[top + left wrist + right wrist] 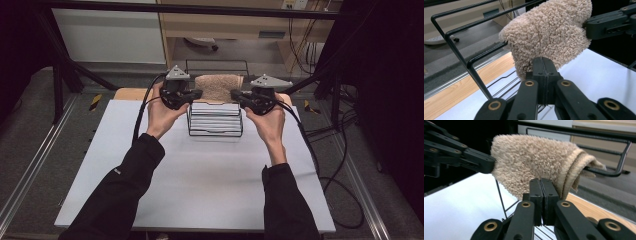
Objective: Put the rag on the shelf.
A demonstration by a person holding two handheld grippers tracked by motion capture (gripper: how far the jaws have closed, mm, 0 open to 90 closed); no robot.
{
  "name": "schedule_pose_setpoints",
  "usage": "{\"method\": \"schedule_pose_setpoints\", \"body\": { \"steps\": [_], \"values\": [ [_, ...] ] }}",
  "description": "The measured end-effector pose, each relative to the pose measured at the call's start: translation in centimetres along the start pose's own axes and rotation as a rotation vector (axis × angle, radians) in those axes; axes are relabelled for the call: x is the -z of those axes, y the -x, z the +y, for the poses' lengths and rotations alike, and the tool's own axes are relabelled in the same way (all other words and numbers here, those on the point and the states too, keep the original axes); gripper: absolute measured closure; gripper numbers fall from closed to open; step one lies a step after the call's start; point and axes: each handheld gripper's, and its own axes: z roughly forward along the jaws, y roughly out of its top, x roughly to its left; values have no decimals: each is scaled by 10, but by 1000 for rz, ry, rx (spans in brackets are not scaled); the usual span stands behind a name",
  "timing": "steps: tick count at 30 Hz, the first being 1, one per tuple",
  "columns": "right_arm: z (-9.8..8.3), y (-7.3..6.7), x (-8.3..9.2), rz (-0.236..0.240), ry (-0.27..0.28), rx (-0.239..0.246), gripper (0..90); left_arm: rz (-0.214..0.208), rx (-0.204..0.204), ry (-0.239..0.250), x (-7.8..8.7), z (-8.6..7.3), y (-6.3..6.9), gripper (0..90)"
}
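Towel: the beige towel (218, 87) hung draped over the top rail of the black wire rack (215, 131) at the far side of the worktop (200, 175), well off the surface.
Long axis: it ran across you, left to right, along the rail, so each end pointed at one of your hands.
Left gripper: your left gripper (197, 93) sat at the towel's left end, jaws clenched on the fluffy edge. In the left gripper view the towel (549, 35) bulged just past the shut jaws of that gripper (544, 65).
Right gripper: your right gripper (235, 95) mirrored it at the right end, also clamped on the towel. In the right gripper view the folded hem (571, 170) curled right beside the closed jaws of that gripper (541, 185), with the rack's rail (599, 171) poking out from under it.
Which hand was nearer: neither, I'd say; both were on the towel at about the same height, one per end.
Rack: the rail lay beneath and between your two grips, parallel to the line joining them.
What the next move turned on: my read was that the towel had to travel square to its long axis, both ends together, or one side would drag on the rail.
Risk: an uneven pull looked likely to snag the hem on the wire.
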Motion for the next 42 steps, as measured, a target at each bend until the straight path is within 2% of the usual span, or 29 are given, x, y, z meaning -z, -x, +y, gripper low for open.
{"method": "schedule_pose_setpoints", "body": {
  "steps": [3, 6, 12, 14, 18, 21, 25, 30, 36, 42],
  "values": [
    [0, 0, -3, -14, -8, -5, 875, 3, 3, 3, -1, -1, -1, 892],
    [0, 0, -2, -10, 0, -5, 817, 2, 0, 6, 0, -2, -2, 873],
    [-1, -4, 6, 26, 9, -5, 573, -3, 5, 13, 10, -4, -1, 780],
    [-2, -4, 9, 13, -8, -2, 480, -4, 6, 8, 13, -7, -1, 721],
    [-3, -5, 15, 4, -32, 0, 367, -4, 12, -12, 19, -15, 0, 625],
    [-7, -4, 20, 24, -32, -14, 311, 1, 13, -42, 23, -22, 0, 563],
    [-16, -2, 27, 20, -39, -28, 240, 9, 13, -69, 28, -33, -1, 483],
    [-29, -1, 37, 26, -21, -36, 154, 8, 6, -78, 35, -51, 0, 384],
    [-46, 2, 46, 25, -30, -62, 83, 3, 2, -96, 43, -74, 0, 260],
    [-66, 3, 52, 29, -56, -87, 48, -1, 8, -90, 50, -98, 0, 140]
  ]
}}
